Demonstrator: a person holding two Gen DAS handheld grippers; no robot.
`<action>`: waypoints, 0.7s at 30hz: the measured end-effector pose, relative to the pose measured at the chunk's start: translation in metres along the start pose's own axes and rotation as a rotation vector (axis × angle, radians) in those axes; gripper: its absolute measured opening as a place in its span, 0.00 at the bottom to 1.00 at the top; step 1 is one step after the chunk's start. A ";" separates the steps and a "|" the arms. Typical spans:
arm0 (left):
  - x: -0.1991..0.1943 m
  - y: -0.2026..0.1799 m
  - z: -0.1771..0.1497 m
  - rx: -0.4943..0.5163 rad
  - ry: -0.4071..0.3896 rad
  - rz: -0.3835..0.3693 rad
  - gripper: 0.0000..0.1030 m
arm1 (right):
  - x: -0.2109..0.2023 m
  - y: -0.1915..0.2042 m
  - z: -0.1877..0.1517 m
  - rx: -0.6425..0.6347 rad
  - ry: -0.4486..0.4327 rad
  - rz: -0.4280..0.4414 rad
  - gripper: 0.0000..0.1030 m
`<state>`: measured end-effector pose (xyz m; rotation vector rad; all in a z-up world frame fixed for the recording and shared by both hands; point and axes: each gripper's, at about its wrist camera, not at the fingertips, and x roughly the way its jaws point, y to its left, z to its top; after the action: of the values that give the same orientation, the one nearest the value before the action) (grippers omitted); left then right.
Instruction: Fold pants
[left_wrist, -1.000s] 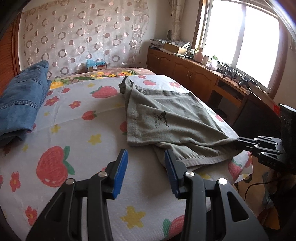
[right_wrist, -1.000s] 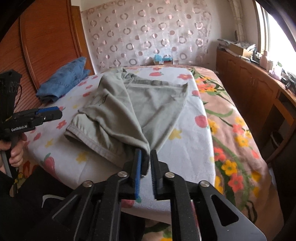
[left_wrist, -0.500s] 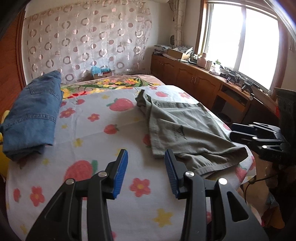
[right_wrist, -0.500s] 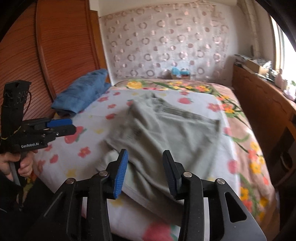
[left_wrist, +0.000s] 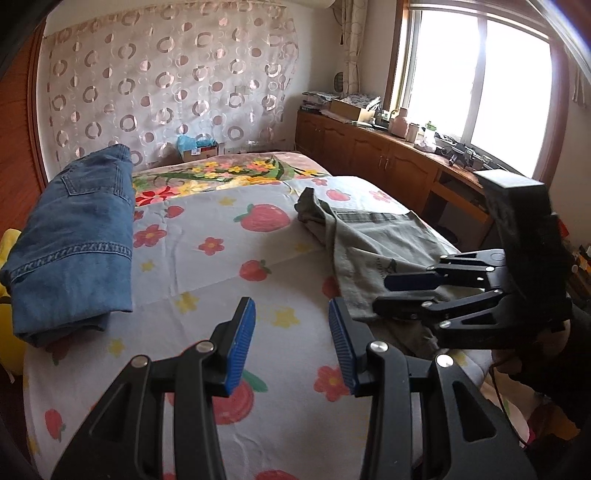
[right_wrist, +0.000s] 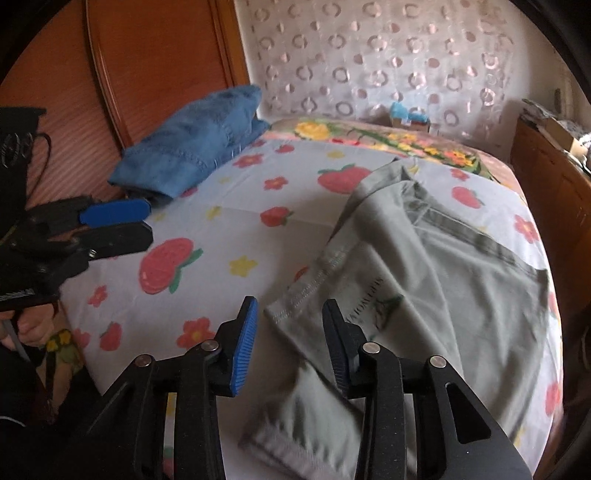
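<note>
The grey-green pants (right_wrist: 436, 280) are lying rumpled on the right half of the bed (left_wrist: 221, 258), one hem hanging off the near edge. The left claw (left_wrist: 291, 332) is hovering part open over bare sheet, holding nothing. The right claw (right_wrist: 290, 332) is closing its jaws above the stitched hem, the pads not pressing cloth. Judgement: the hem corner needs pinching squarely, with the left claw taking the matching corner before lifting. A second ago the right claw was gripping the hem; it has since released it and moved toward the left. Folded jeans (left_wrist: 74, 236) are resting well apart.
</note>
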<state>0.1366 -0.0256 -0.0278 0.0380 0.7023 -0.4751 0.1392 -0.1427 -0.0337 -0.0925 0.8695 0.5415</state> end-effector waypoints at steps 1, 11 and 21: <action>0.001 0.002 0.000 -0.002 -0.001 -0.004 0.39 | 0.004 0.001 0.001 -0.005 0.012 0.002 0.32; 0.017 0.011 -0.006 -0.011 0.023 -0.034 0.39 | 0.039 0.010 0.001 -0.054 0.118 -0.009 0.29; 0.025 0.024 -0.007 -0.050 0.033 -0.030 0.39 | 0.030 -0.005 0.009 -0.018 0.070 -0.049 0.03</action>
<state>0.1589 -0.0128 -0.0518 -0.0118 0.7482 -0.4862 0.1635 -0.1323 -0.0511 -0.1493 0.9288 0.5022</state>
